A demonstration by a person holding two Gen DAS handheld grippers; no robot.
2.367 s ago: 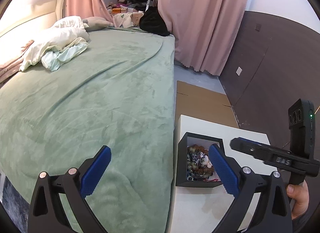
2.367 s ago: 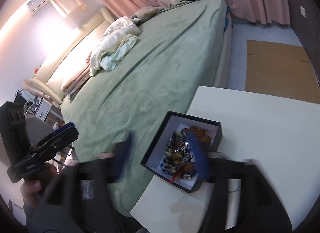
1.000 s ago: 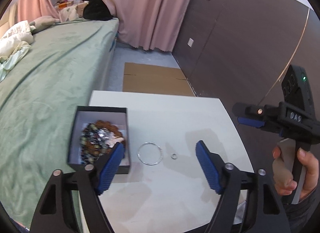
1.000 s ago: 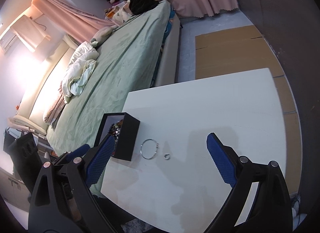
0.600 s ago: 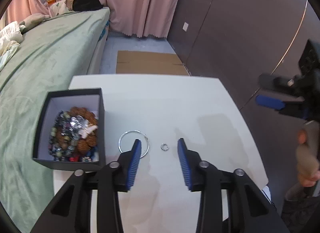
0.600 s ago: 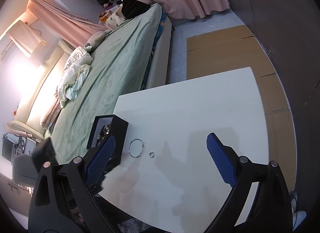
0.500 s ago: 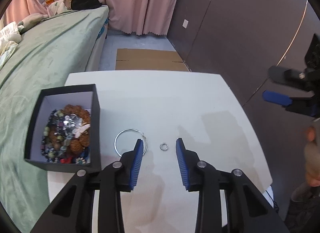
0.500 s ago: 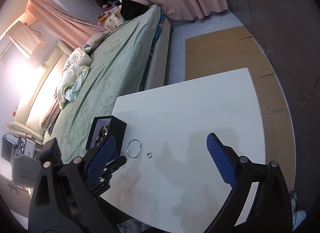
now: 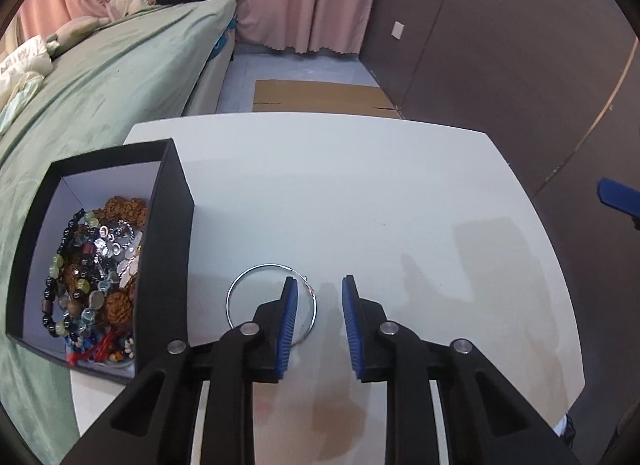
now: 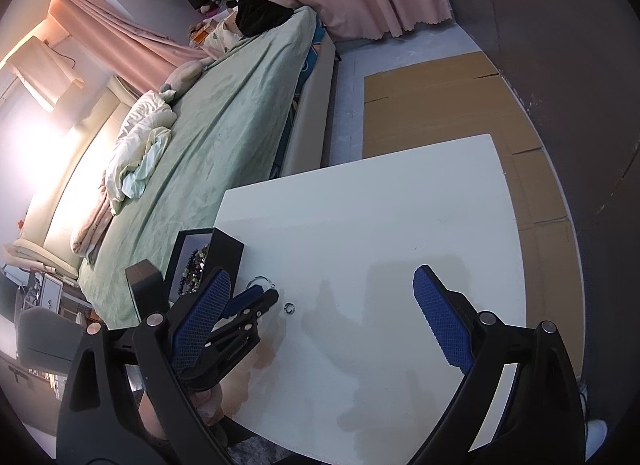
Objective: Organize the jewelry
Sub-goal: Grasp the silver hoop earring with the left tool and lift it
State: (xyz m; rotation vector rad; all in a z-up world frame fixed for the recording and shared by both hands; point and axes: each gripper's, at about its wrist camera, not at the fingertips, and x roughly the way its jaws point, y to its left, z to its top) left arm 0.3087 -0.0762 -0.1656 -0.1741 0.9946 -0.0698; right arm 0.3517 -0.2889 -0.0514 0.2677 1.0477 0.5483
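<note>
Left tool (image 9: 316, 297) narrowly parted over bangle (image 9: 256, 277), right tool (image 10: 320, 297) wide.

Both the left gripper (image 9: 316, 285) and right gripper (image 10: 320, 289) have matte black angular frames with cut-out triangular openings. Silver round rivets mark the joints. The fingers (image 10: 440, 325) carry blue ribbed pads.

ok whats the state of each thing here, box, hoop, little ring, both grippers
box: open, no lid on it, full of beaded jewelry
hoop: flat on the table, outside the box
little ring: loose on the table
left gripper: open, narrow gap, holding nothing
right gripper: wide open, holding nothing
</note>
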